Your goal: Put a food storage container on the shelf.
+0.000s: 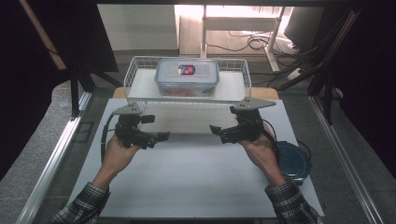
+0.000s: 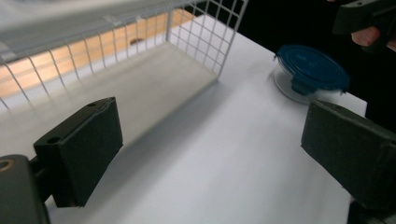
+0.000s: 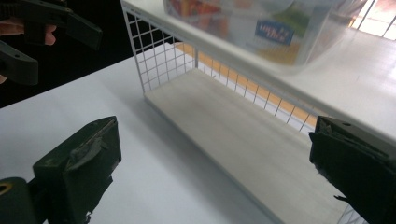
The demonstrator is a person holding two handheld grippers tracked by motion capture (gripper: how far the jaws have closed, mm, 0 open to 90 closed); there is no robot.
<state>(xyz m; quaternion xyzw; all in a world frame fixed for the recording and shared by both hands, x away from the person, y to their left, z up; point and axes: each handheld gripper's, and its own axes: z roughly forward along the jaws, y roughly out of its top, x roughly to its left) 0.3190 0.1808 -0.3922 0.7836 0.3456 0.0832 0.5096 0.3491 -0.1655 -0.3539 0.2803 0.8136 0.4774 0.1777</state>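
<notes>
Nearest the camera: plaid sleeves and two hands, each on a gripper, both held low in front of the wire basket (image 1: 140,65). Left gripper (image 1: 161,136) and right gripper (image 1: 215,130) pointed inward at each other, well apart, white table (image 1: 187,186) between them. Jaws on both stood wide, nothing between the pads; each gripper view showed bare table and basket through the gap.

The basket was the reference. It sat at the far edge of the table, a two-level wire rack: bottom board empty, top shelf carrying a clear rectangular food box (image 1: 187,77) with a clip-on lid and a red-blue label. Something orange-red was visible through the wall; couldn't tell what. A round blue-lidded container (image 1: 292,161) sat on the near right of the basket, just beside the right hand.

Handling guess for the box:
- Rigid plastic, won't deform under the pads, but smooth walls, so likely slippery.
- Partly filled, so moderate weight; contents may shift if tilted.
- Looks too wide for a single jaw span. I'd take it from both short ends, one gripper each, pads below the lid rim so the lip stops slip.
- Avoid the lid clips; squeezing there could pop them.
- Basket walls rose around it, so lift straight up before pulling clear.
</notes>
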